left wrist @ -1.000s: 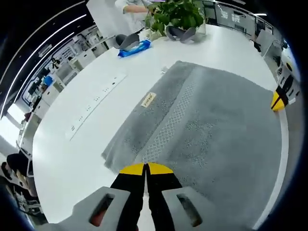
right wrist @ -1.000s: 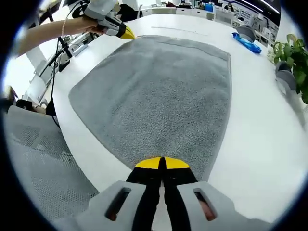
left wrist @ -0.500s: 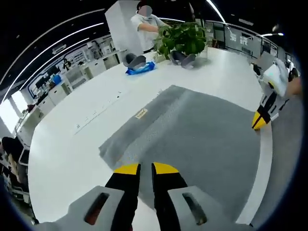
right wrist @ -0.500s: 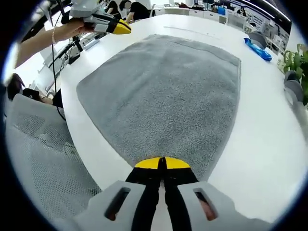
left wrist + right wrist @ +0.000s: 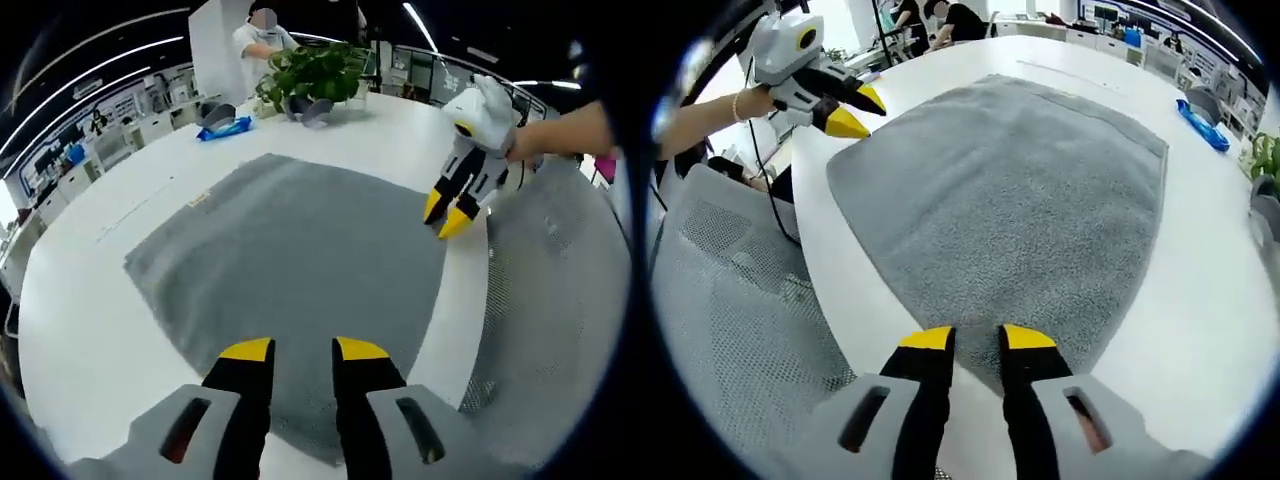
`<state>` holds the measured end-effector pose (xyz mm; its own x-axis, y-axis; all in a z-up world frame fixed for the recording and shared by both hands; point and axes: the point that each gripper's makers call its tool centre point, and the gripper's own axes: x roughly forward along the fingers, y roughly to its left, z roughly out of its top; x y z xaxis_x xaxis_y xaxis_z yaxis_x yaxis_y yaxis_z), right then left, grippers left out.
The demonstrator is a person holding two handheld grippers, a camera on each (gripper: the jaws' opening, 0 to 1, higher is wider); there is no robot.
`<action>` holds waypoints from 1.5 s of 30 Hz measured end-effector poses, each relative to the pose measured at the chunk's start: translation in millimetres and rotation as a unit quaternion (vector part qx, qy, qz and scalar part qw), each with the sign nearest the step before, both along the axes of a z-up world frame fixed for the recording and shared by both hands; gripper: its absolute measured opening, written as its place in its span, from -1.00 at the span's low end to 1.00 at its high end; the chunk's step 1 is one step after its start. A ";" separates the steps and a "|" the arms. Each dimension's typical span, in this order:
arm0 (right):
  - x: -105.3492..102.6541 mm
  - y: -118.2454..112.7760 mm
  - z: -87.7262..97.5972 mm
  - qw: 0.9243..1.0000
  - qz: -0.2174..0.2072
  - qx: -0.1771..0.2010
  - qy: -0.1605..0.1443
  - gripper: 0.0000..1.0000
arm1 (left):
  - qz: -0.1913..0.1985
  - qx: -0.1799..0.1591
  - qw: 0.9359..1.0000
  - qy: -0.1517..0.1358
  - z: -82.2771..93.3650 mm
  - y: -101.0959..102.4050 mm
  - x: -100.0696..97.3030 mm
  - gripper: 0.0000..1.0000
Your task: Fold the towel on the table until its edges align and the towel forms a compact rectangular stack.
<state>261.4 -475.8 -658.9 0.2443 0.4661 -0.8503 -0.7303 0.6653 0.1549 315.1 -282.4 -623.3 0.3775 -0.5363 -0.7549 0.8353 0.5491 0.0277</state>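
Observation:
A grey towel lies flat on the white table, with a small label near its far left edge. My left gripper is open above the towel's near edge, nothing between its jaws. The right gripper, held by a hand, hangs open over the table just off the towel's right corner. In the right gripper view the towel spreads ahead, and my right gripper stands open over its near corner. The left gripper hovers open at the towel's far left corner.
A potted plant, a blue packet and grey objects sit at the table's far end, where a person stands. Grey mesh chairs stand along the table's near edge.
Both grippers were shut at the towel's edge and now stand open. Both have lifted and drawn back from it. The towel stays flat.

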 end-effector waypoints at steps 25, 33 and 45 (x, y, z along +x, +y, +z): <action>-0.8 -3.7 -2.5 0.997 0.052 -0.035 -0.042 -0.53 | -0.006 0.034 0.999 0.024 -32.9 6.8 -45.7 -0.34; -1.3 -4.5 -1.7 0.997 0.054 -0.023 -0.040 -0.56 | -0.024 0.059 0.998 0.020 -32.8 18.0 -54.2 -0.36; -7.6 -15.6 -2.7 0.991 0.098 -0.034 -0.081 -0.67 | -0.016 0.060 0.998 -0.001 -33.9 25.1 -46.2 -0.69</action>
